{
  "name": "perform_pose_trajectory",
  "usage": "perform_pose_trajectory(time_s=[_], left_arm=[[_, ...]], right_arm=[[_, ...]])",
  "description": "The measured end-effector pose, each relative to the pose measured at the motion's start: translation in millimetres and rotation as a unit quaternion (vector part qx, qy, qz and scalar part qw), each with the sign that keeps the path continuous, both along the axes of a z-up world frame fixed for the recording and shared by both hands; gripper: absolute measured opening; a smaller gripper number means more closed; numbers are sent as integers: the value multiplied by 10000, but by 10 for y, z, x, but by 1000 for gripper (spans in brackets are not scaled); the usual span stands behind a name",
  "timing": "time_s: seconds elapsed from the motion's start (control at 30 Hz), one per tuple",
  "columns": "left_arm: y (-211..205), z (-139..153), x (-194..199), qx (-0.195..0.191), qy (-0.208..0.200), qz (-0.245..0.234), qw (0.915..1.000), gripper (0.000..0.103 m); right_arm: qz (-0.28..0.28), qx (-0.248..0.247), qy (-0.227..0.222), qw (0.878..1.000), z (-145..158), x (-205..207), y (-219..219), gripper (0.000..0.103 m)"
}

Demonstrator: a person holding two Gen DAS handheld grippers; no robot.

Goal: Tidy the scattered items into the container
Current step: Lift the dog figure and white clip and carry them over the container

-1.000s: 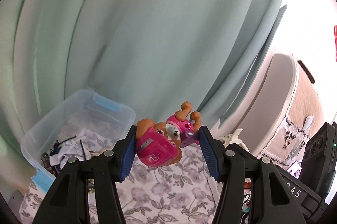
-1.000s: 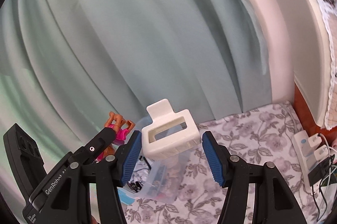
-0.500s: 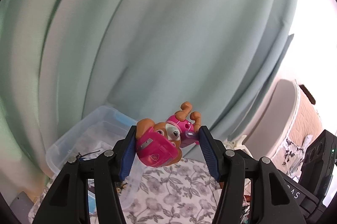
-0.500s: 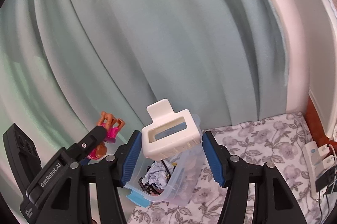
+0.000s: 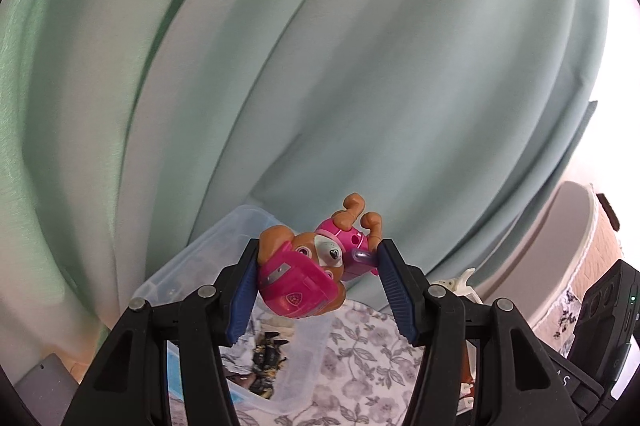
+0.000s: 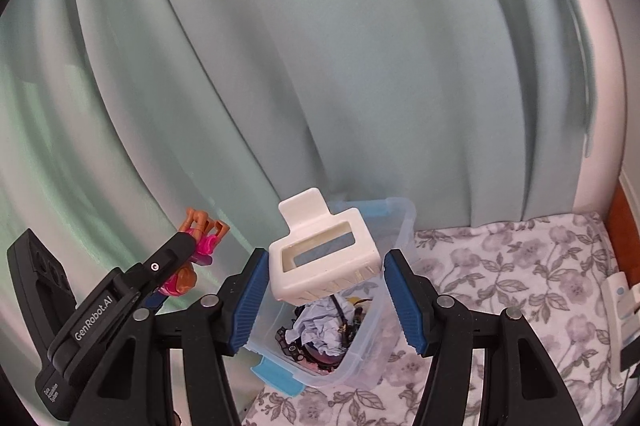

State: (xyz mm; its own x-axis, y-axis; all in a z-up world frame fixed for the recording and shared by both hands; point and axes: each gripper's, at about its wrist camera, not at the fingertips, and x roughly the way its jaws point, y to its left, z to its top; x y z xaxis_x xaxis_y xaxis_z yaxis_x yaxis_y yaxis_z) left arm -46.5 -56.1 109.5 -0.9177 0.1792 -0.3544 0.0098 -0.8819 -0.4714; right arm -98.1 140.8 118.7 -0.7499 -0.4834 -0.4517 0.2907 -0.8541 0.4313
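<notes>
Above the floral-cloth surface [image 6: 500,266], both grippers hang in the air with a pale green curtain [image 5: 320,66] behind them. Left gripper [image 5: 318,280] has its jaws clenched on a pink toy pup [image 5: 308,276], whose pink helmet presses against the left blue pad while its purple part touches the right pad; the orange legs stick up and away beyond the fingertips. From the right wrist view the same toy pup [image 6: 200,250] shows at the tip of the left gripper, off to the left of the container and held clear of it.

Right gripper [image 6: 322,284] has its jaws grasping a white plastic holder [image 6: 324,254], a boxy piece with a rectangular window and a tab at its far end, tilted and pinched between the blue pads directly over the container.

Clear plastic container [image 6: 360,354] sits at the edge of the cloth closest to the curtain, with a light blue latch at its near end. Inside lie crumpled pale paper [image 6: 320,330] and dark cables [image 6: 292,342]. At the right edge of the cloth a white power strip [image 6: 622,310] lies with something plugged in
</notes>
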Motion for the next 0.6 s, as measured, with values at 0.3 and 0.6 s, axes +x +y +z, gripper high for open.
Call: perform_pose_trajectory(time_s=[0.3,0.6], left_arm=[[-266,-189,-142,134,-227,204,9994,59],[-443,-429,-323,236,-528,327,9978,59]], right_arm=[[214,161,-229,9994,-185,-178,-258,63],[381,304,-555,9973,-439,-358,-468,63]])
